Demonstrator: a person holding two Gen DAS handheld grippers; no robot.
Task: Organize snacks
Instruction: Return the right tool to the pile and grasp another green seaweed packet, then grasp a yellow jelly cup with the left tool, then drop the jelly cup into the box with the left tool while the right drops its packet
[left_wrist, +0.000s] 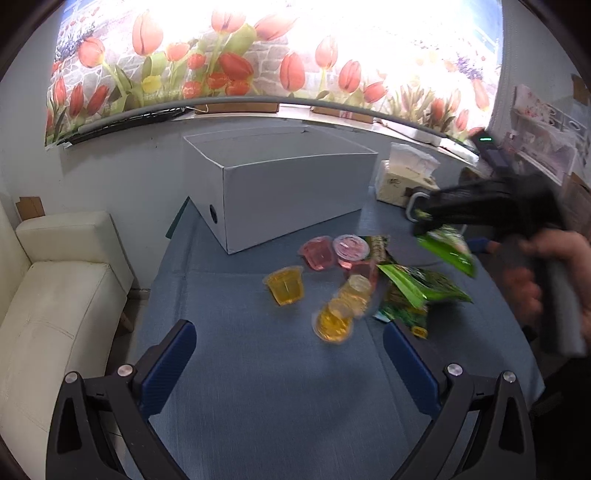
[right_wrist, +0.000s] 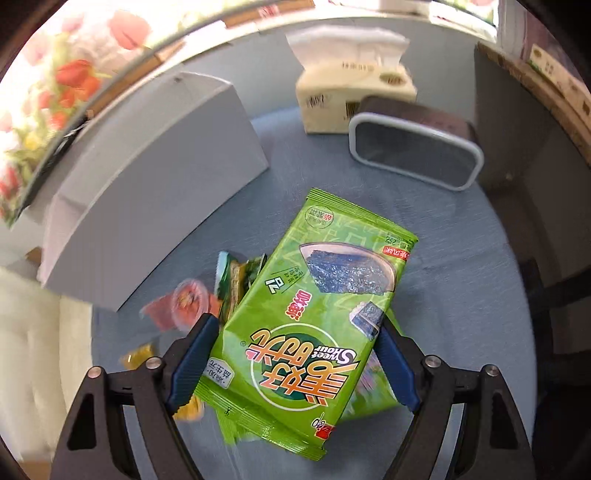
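Green and shiny, a flat seaweed snack packet (right_wrist: 314, 321) sits between the two blue pads of the right gripper (right_wrist: 295, 362), which squeezes it from both sides and holds it up off the blue cloth worktop (left_wrist: 266, 387). From the left wrist view the same packet (left_wrist: 447, 251) hangs from the black right gripper (left_wrist: 424, 216) near the right edge of the worktop, with a person's hand (left_wrist: 546, 280) around the handle. Below it lies a small pile of more green snack packets (left_wrist: 417, 291). Just beside them, in the middle of the worktop, are little clear jelly cups: two pink ones (left_wrist: 332, 251) closer to the far edge and three yellow ones (left_wrist: 321, 299) closer to the near edge. A big white cardboard box (left_wrist: 280, 188) with an open top stands at the far edge. A cream tissue box (right_wrist: 351, 92) stands near the far right corner, and a dark box with a white rim (right_wrist: 417, 151) lies on its side just beside it. The left gripper (left_wrist: 290, 358) is wide open with nothing between its blue pads, above the bare near part of the worktop. A white padded seat (left_wrist: 55, 295) stands off the left edge.
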